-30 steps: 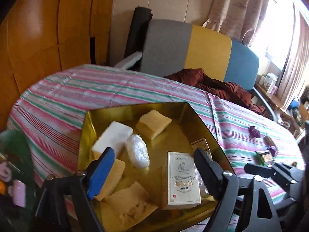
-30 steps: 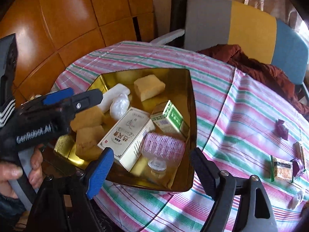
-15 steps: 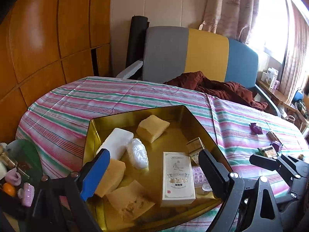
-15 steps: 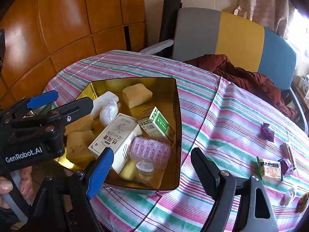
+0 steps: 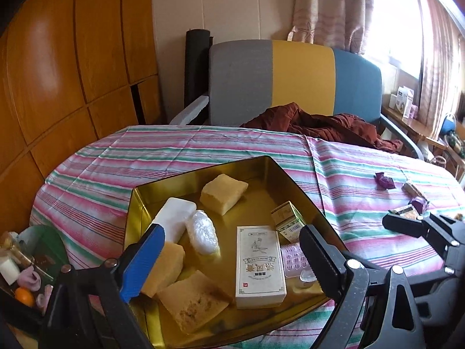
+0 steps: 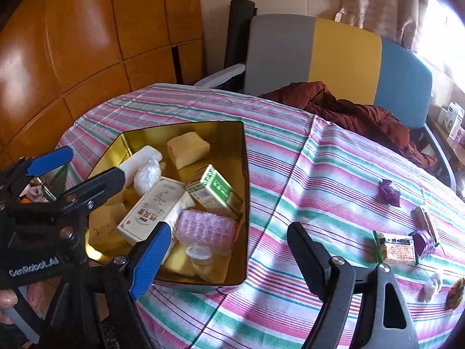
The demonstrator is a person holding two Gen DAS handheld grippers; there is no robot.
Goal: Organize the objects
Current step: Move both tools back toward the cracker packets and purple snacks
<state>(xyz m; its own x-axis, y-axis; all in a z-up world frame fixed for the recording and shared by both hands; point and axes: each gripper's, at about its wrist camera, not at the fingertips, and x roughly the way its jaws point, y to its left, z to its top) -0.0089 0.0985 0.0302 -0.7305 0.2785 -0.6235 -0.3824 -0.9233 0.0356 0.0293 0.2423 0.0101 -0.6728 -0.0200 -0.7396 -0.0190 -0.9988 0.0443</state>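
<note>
I hold both claws, left gripper (image 5: 229, 257) and right gripper (image 6: 229, 254), wide apart and empty (near the gold tray (image 6: 245, 174)).

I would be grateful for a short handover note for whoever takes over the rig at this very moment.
Left gripper: open, holding nothing, above the near end of the gold tray.
Right gripper: open, holding nothing, above the striped cloth just right of the tray.
In the tray: white box, green box, pink roller, white bar, plastic-wrapped piece and yellow blocks.
Left to do, probably: small items still lie loose on the cloth at right: purple wrapper, snack packet, a few more beside them.
</note>
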